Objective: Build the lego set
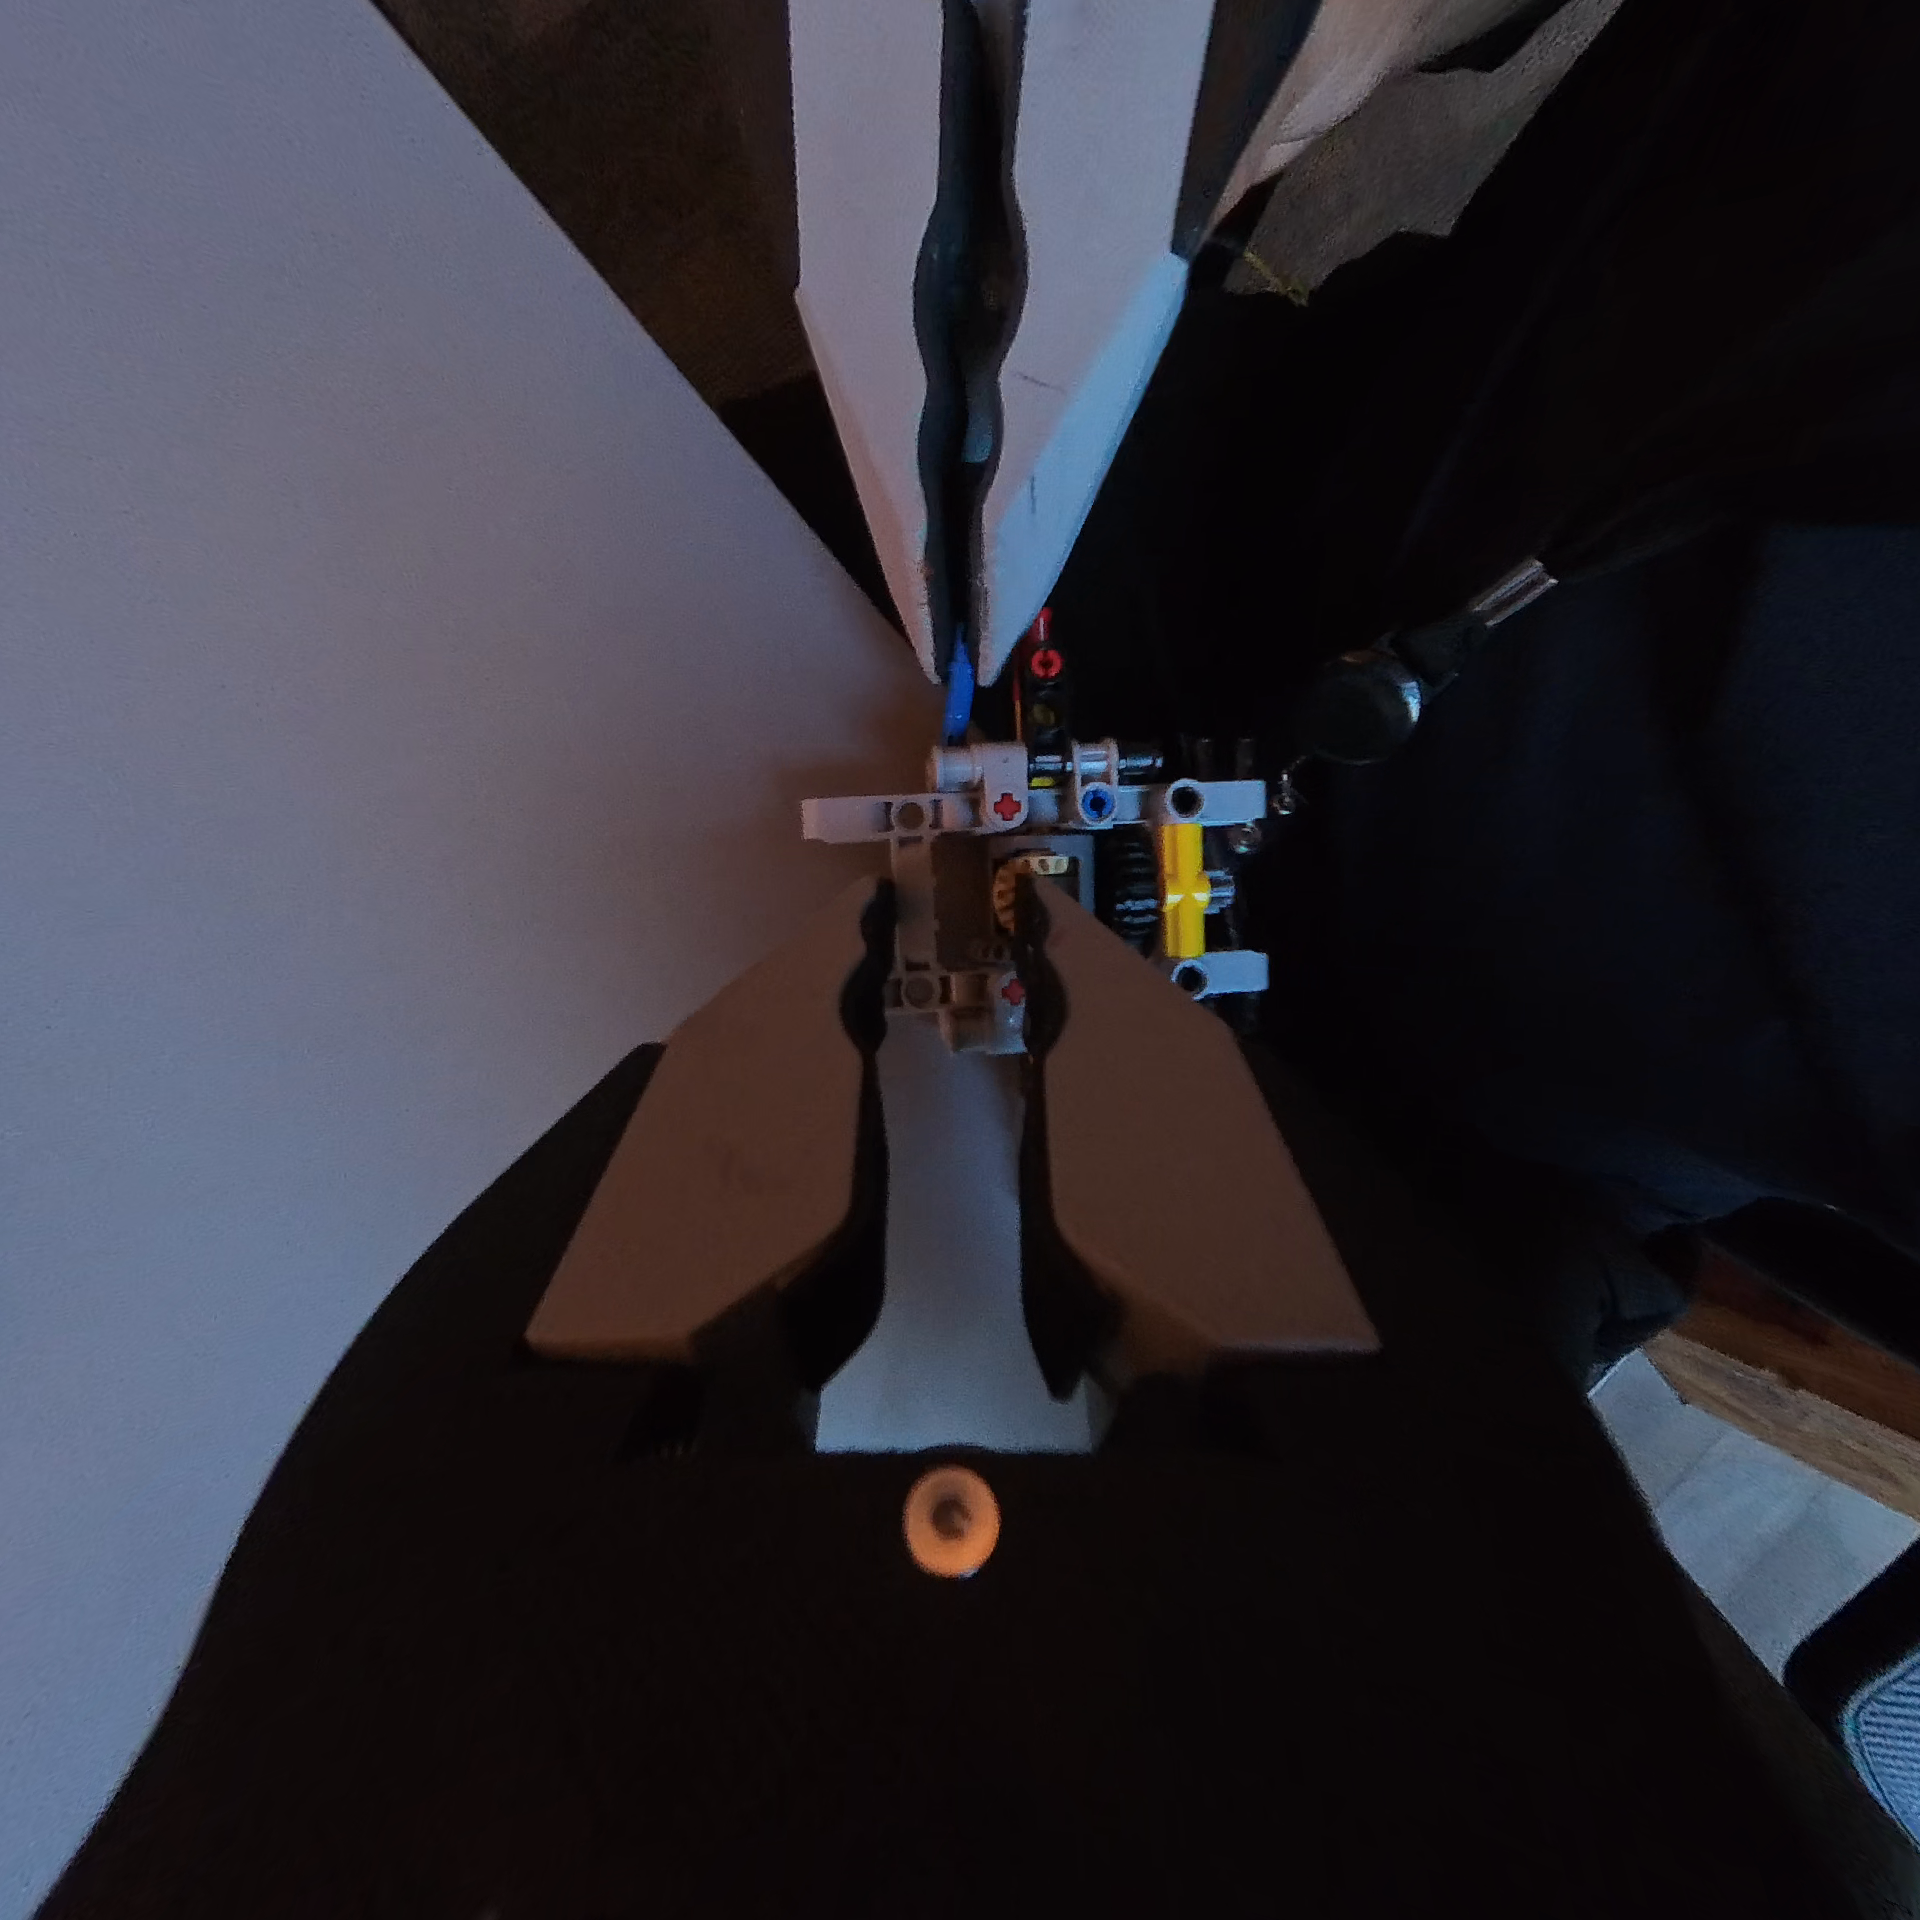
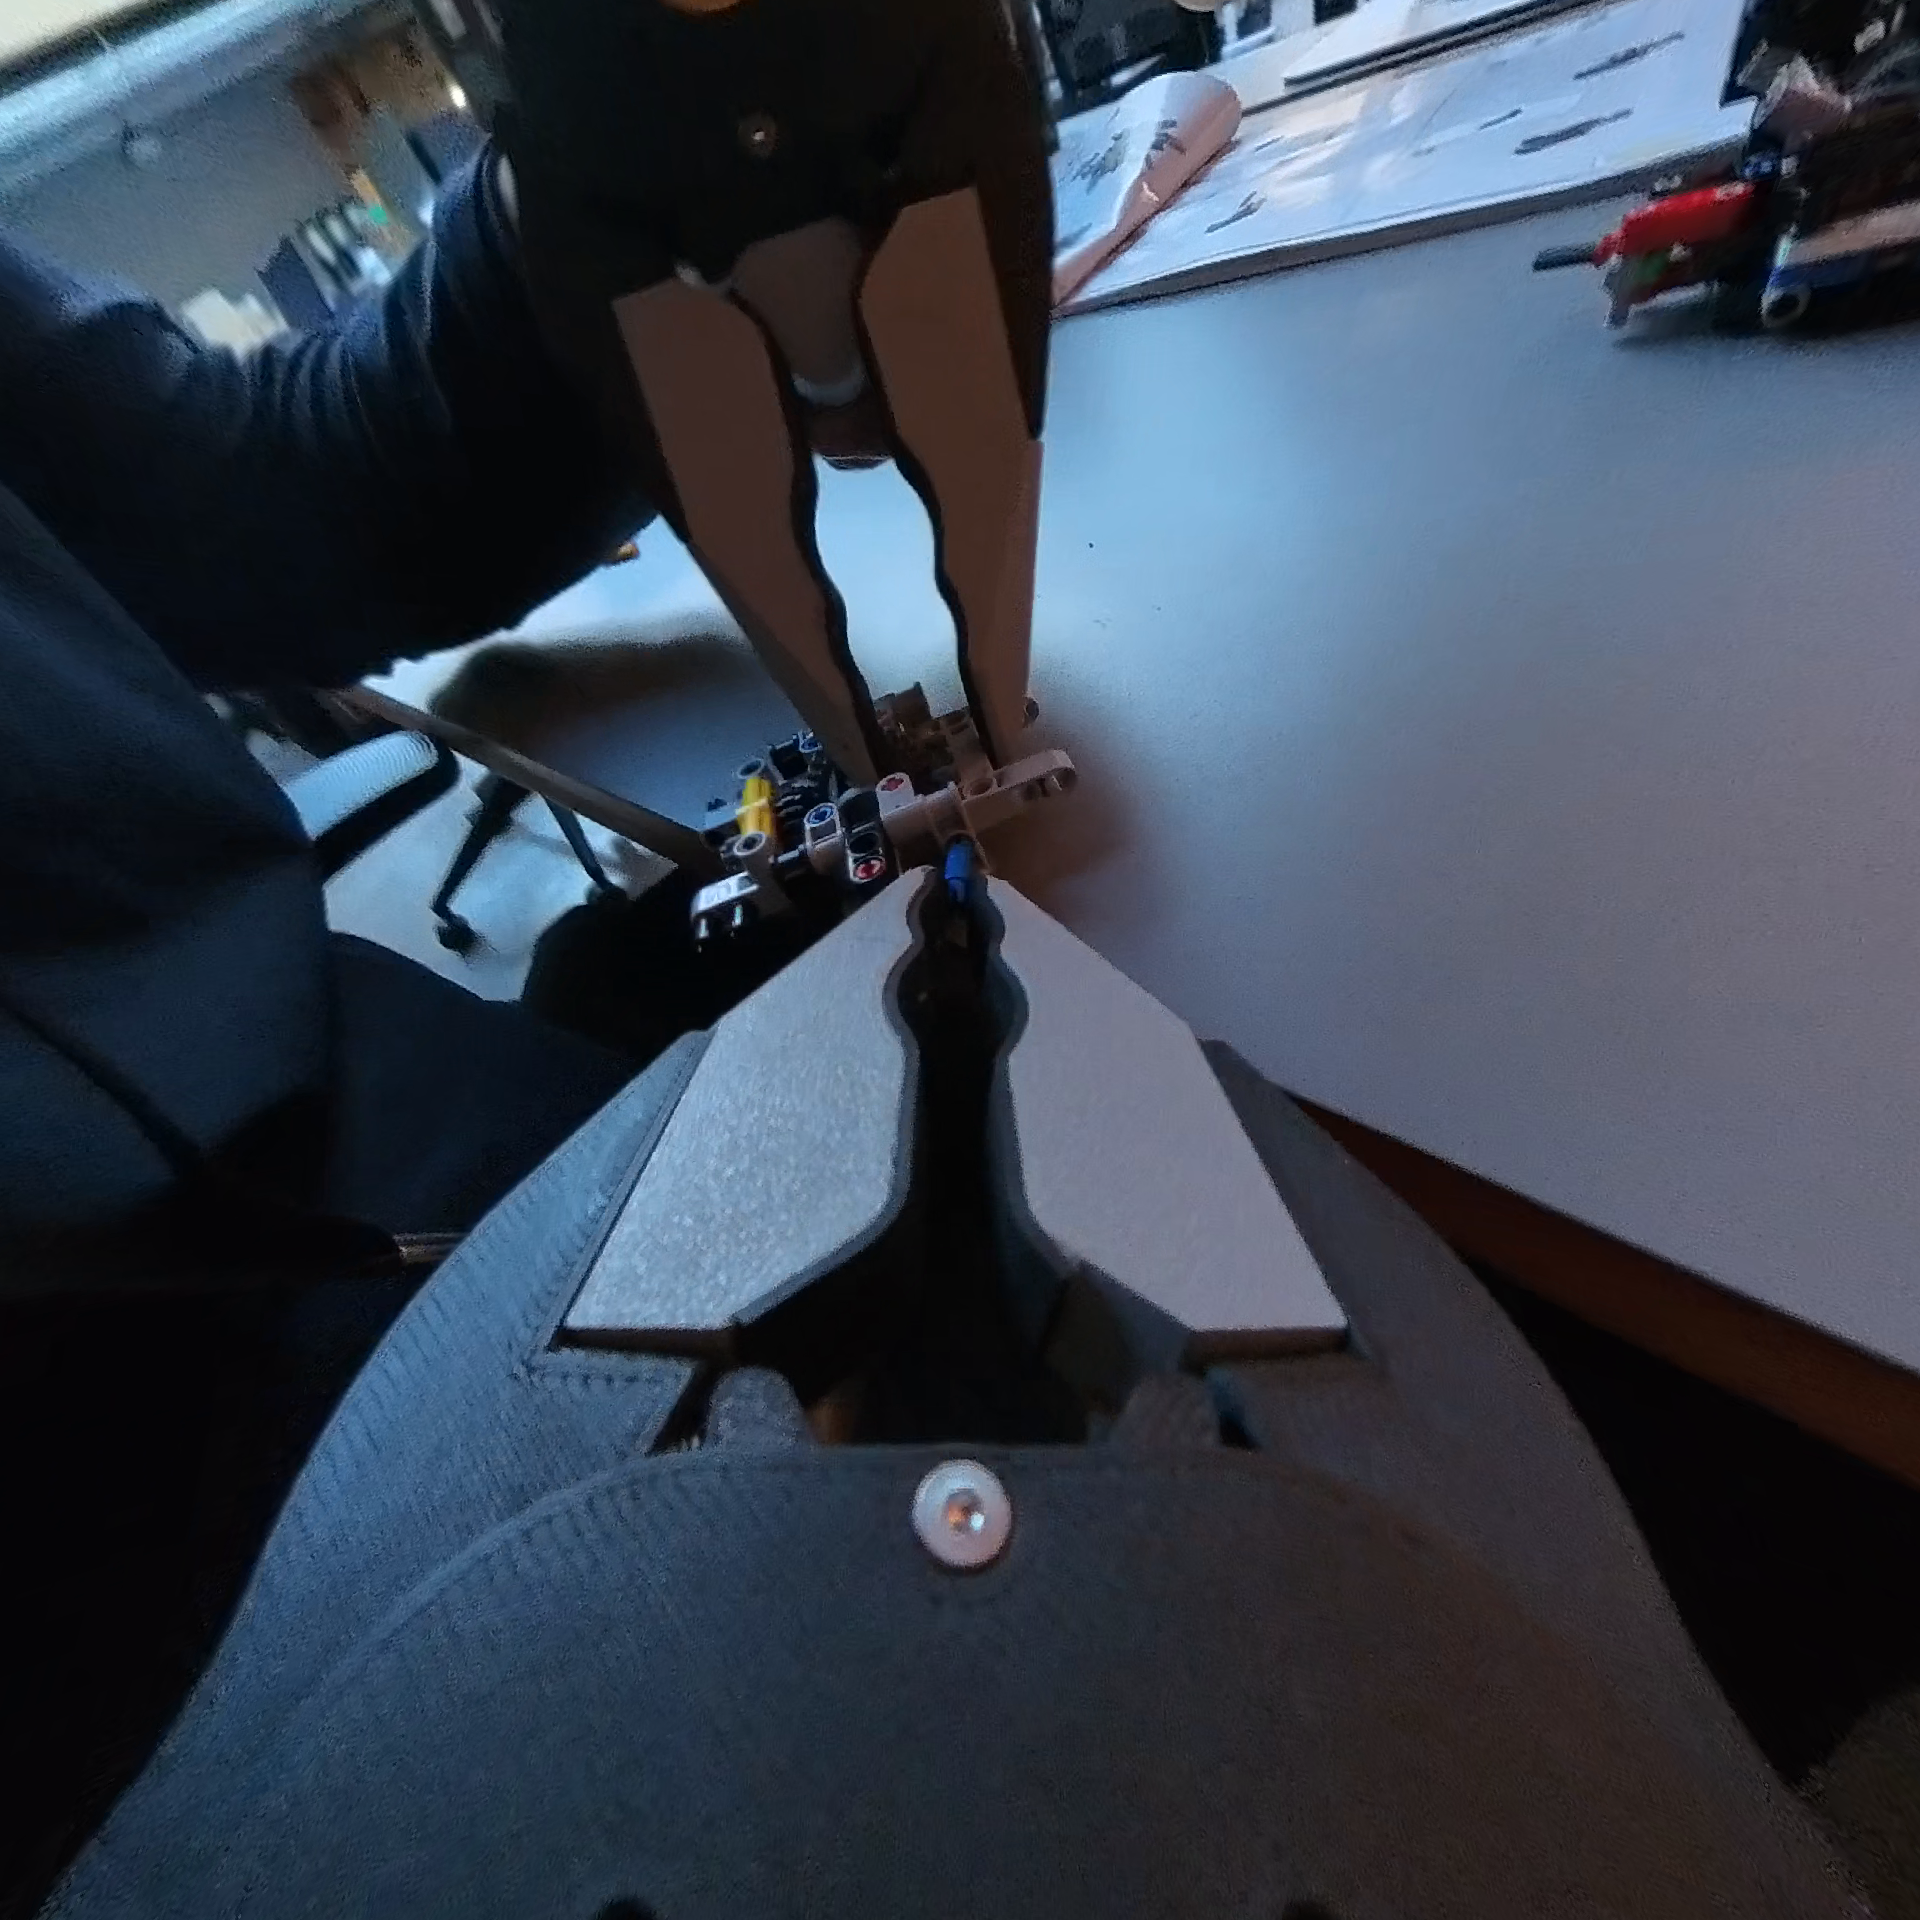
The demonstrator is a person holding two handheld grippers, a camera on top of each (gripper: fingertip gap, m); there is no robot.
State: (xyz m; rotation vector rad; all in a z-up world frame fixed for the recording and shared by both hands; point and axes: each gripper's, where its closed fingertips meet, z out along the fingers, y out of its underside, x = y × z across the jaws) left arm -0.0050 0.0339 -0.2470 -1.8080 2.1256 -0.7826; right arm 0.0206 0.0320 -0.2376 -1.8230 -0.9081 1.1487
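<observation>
Right tongs (image 2: 953,896) clamped on blue pin (image 2: 957,864), tip just at grey beam's (image 2: 992,798) socket, not seated yet. Left tongs (image 1: 956,925) pinch the brick assembly (image 1: 1023,883) at surface (image 2: 1455,727) edge, w/ part overhanging.

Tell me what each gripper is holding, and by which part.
Left gripper clamps the grey brick assembly by its frame's near end. Right gripper pinches a blue pin by its rear end.
</observation>
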